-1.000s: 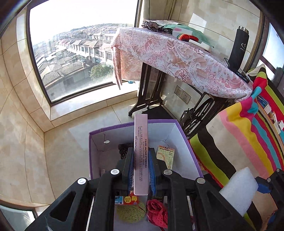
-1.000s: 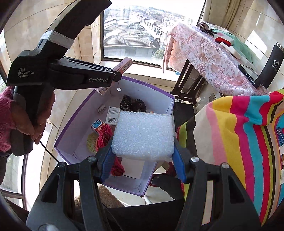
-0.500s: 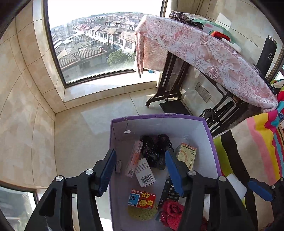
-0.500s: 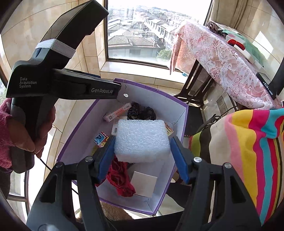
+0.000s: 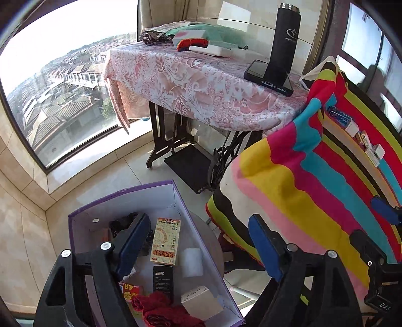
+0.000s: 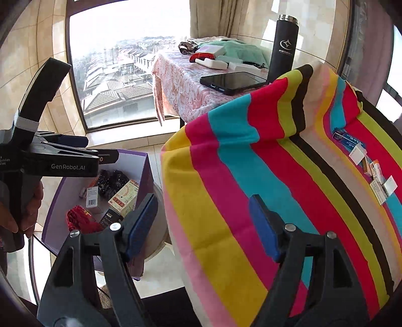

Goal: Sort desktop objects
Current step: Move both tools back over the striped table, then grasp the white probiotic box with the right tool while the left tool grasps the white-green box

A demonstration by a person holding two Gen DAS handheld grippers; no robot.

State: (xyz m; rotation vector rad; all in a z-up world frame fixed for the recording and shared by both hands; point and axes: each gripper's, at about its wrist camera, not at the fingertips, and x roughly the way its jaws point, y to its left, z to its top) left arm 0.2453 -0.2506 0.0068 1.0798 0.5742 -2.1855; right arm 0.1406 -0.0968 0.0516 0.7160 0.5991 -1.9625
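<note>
At the top of the frame we see a black flask standing beside a dark phone on a pink floral tablecloth, with a rooftop-view window at left.

A home, in a tiled window corner high above a town: the big window looks down on rows of tiled rooftops. An old treadle sewing-machine stand serves as a side table under a pink floral cloth, with folded clothes, a phone and a black flask on it. A bright striped blanket covers the bench, and curtains hang at the corner
</note>
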